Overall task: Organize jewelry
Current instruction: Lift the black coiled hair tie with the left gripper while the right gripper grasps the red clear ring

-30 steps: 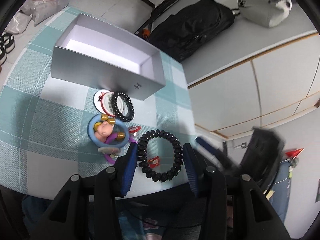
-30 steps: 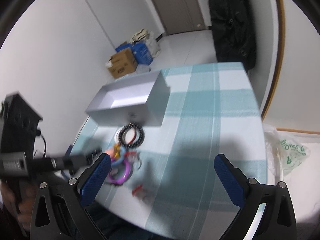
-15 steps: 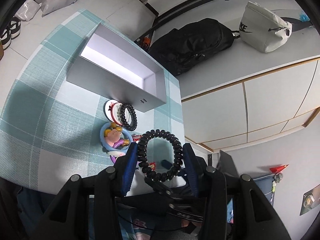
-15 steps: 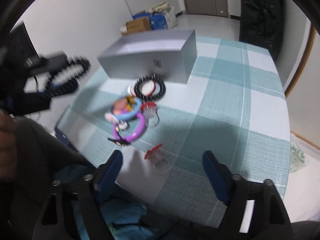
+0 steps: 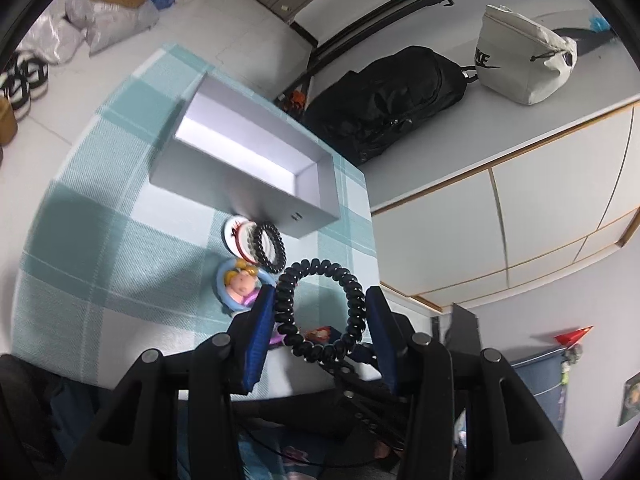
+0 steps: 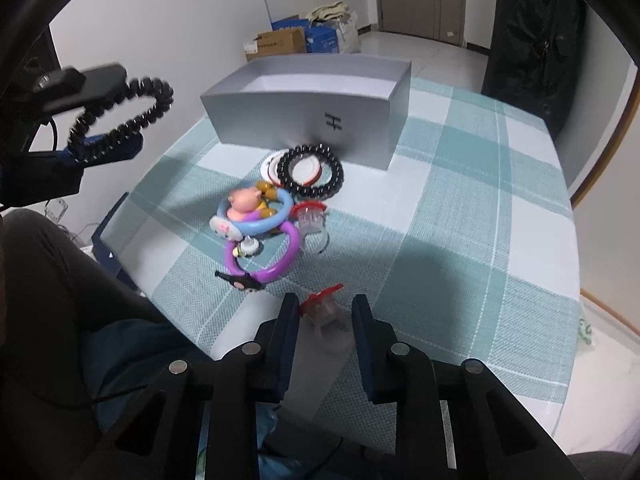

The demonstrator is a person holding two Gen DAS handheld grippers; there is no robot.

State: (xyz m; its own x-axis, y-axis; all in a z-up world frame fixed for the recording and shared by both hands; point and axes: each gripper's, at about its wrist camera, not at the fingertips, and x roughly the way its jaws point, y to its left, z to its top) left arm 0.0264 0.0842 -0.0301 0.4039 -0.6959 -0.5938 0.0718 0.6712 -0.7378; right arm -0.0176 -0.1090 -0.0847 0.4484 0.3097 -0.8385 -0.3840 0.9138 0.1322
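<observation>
**Bracelet lifted, right tool narrowed on the ring**

My left tool [image 5: 320,320] has risen since a second ago, holding the black beaded bracelet [image 5: 320,312] clear above the bench [image 6: 480,200]. My right tool [image 6: 326,316], wide before, has dropped low and narrowed, with the red-topped ring [image 6: 322,306] between its fingers. The grey box [image 6: 312,116] sits ahead.

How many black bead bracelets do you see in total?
2. One bracelet is held in the left gripper, above the table. The other lies before the grey box.
</observation>
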